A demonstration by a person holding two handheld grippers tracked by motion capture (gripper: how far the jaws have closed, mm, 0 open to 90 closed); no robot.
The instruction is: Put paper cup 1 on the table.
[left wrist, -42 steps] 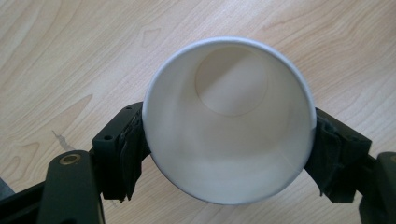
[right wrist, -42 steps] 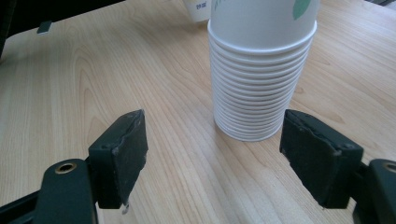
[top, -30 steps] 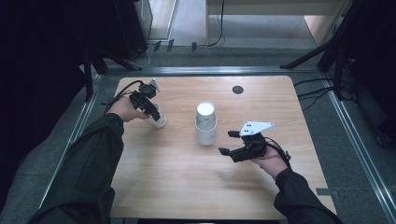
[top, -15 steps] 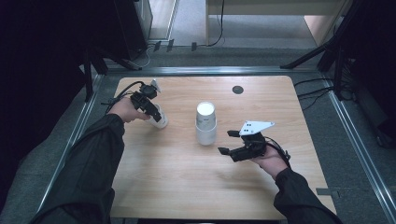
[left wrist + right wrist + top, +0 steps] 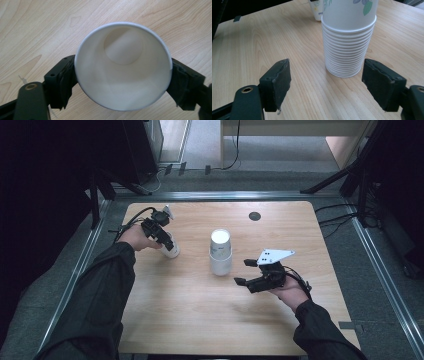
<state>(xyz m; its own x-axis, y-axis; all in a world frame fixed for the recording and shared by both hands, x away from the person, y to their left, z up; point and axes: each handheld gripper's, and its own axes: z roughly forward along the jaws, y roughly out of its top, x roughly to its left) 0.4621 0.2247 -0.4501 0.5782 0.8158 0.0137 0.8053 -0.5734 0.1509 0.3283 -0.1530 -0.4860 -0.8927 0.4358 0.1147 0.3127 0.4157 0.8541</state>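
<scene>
A white paper cup (image 5: 123,67) stands upright on the wooden table (image 5: 190,320) at the left. My left gripper (image 5: 169,247) comes down over it from above. Its jaws have just been opening, with the cup between them. Both pads (image 5: 65,80) still lie against the rim, which looks round. A tall stack of paper cups (image 5: 220,252) with a leaf print stands mid-table. My right gripper (image 5: 245,272) lies level just right of the stack, open, with nothing between its jaws. In the right gripper view the stack (image 5: 348,50) rises just beyond the gripper (image 5: 325,77), with the single cup (image 5: 317,10) behind it.
A small black round disc (image 5: 254,216) is set in the table near the far edge. Metal rails (image 5: 375,265) frame the table, and cables run along the floor at the right. Bare wood stretches across the near half of the table.
</scene>
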